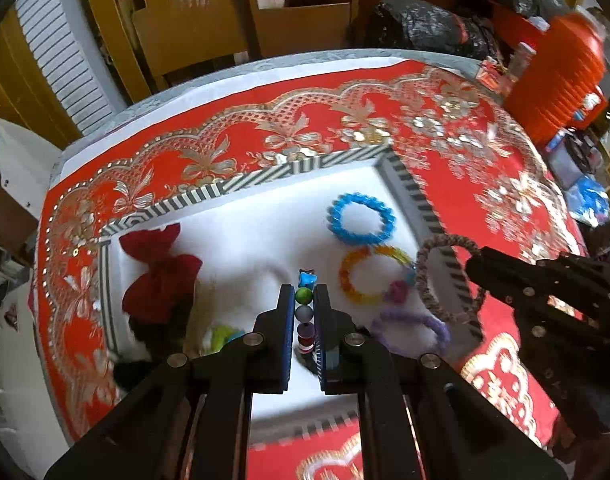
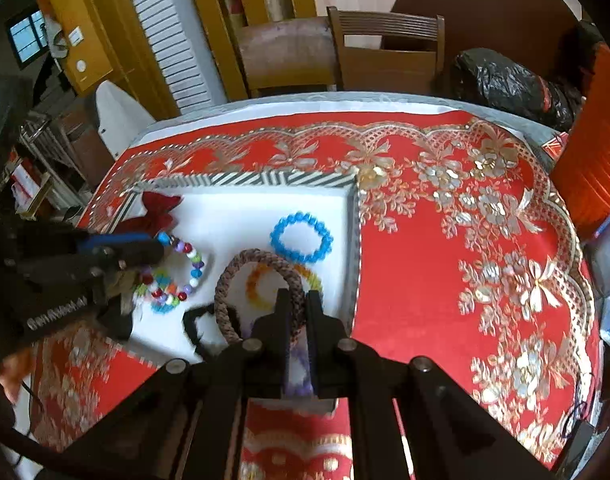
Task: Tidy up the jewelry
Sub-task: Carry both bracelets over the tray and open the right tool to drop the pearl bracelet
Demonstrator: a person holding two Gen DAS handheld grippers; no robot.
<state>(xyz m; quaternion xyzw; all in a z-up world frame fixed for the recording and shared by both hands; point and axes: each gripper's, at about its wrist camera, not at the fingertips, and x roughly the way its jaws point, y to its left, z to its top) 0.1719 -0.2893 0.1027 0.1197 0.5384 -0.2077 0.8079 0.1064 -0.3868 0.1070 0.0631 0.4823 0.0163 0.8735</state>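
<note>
- The left gripper (image 1: 304, 300) is seen closed on a bead bracelet (image 2: 181, 270); in the left wrist view only a short row of beads shows between the jaws, the rest being hidden under the gripper.
- In the right wrist view the same bracelet is seen as a ring of mixed beads above the tray (image 2: 241, 208), partly covered by the left gripper (image 2: 161, 246).
- The right gripper (image 2: 295, 300) is clamped on a brown braided band (image 2: 225, 280), which is held over the tray near its right edge.
- In the left wrist view the band (image 1: 425, 272) is blurred, and the right gripper (image 1: 471, 266) is cut off at the frame edge.
- A blue ring (image 1: 361, 220) and an orange-yellow ring (image 1: 357, 280) are lying on the white floor of the tray (image 1: 265, 184), close to each other; whether they touch cannot be told.
- A red bow (image 1: 157, 276) is lying at the left side of the tray.
- A purple loop (image 1: 417, 328) is partly seen below the band; its shape is not clear.
- Green and blue pieces under the left gripper cannot be made out.
- The tray stands on a red cloth (image 2: 445, 280) with a gold pattern.
</note>
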